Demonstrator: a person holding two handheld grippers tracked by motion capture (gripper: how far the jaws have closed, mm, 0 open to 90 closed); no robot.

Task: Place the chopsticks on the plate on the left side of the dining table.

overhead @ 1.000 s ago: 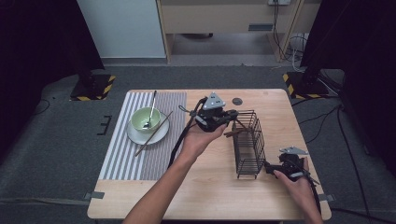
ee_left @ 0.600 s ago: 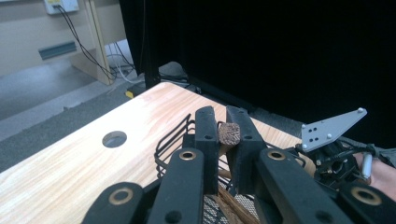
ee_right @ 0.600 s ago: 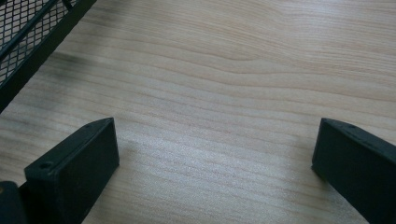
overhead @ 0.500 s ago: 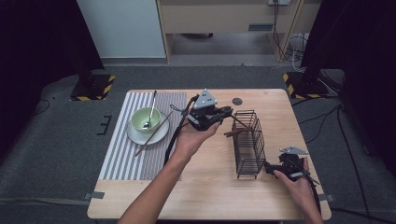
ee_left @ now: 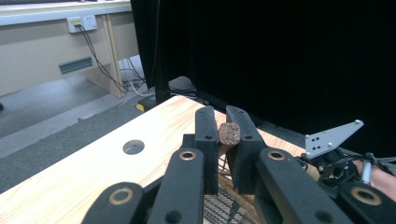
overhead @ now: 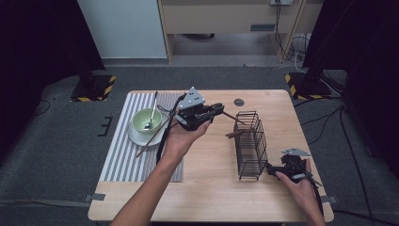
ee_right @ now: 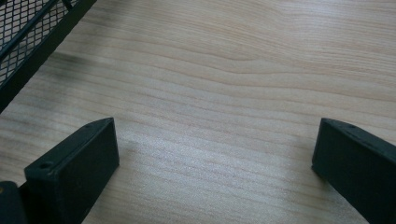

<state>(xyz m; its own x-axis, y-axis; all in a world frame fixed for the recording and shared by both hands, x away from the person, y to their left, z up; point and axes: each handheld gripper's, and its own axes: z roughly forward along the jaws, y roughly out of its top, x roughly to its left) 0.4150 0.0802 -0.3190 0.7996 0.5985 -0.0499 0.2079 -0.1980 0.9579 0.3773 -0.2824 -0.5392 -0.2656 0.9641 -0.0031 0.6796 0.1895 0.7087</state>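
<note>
Dark curtains are framing the wooden tabletop (overhead: pixel 207 188) as the left gripper (overhead: pixel 217 110), clenched on a wooden chopstick (ee_left: pixel 229 133), is drawing back from the wire cutlery basket (overhead: pixel 251 143); the right gripper (overhead: pixel 275 170) is resting released beside it.

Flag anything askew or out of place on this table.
One chopstick leans slantwise across the saucer onto the striped mat, while its mate is clamped in the left gripper. Another wooden piece pokes sideways through the wire rack.
</note>
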